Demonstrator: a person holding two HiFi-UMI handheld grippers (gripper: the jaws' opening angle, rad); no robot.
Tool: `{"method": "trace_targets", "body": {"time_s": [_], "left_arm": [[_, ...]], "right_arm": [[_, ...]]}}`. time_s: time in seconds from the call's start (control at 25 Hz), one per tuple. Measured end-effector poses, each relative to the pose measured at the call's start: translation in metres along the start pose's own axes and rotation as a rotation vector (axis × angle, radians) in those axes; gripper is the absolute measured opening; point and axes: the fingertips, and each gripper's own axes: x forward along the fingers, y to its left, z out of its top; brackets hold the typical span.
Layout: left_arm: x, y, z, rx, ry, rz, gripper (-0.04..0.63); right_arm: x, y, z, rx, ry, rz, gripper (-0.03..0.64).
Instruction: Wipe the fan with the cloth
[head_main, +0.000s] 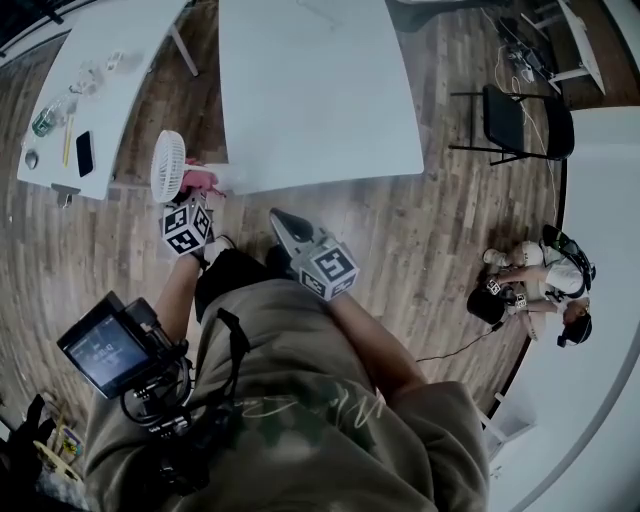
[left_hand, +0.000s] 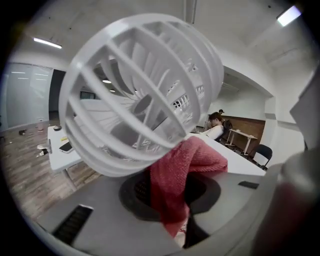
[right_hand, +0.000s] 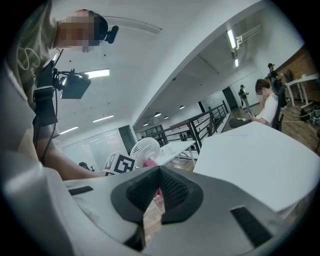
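The left gripper is clamped on the red cloth, which runs up from the jaws and touches the lower rim of the white fan. The fan sits tilted, just in front of that gripper, by the near left corner of the table. The right gripper has its jaws together with nothing between them, and it is apart from the fan
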Motion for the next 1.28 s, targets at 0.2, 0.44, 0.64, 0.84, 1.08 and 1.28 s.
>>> {"method": "trace_targets", "body": {"time_s": [0.2,0.44,0.64,0.84,1.08,1.28], "left_arm": [[-0.001,-0.002,0.0,0.049,-0.005,0.009,0.091],[-0.002,-0.02,-0.002,0.172,-0.021,-0.023,0.089],[0.001,-0.024,-0.011,0.212,-0.005,-0.022,0.087],[0.003,-0.024,-0.021,0.247,0.002,-0.027,0.086],[0.006,-0.019,-0.031,0.235,0.01,0.0,0.082],[0.008,-0.019,-0.035,0.253,0.006,-0.009,0.08]], "right_arm": [[-0.005,-0.005,-0.007,0.012,0.008,-0.005,0.0],[-0.009,-0.009,-0.014,0.036,0.021,0.008,0.0],[-0.012,-0.014,-0.017,0.047,0.025,0.0,0.0],[-0.017,-0.021,-0.024,0.061,0.031,-0.021,0.0],[-0.023,-0.029,-0.027,0.074,0.029,-0.041,0.0],[-0.021,-0.027,-0.031,0.072,0.04,-0.04,0.0]]}}
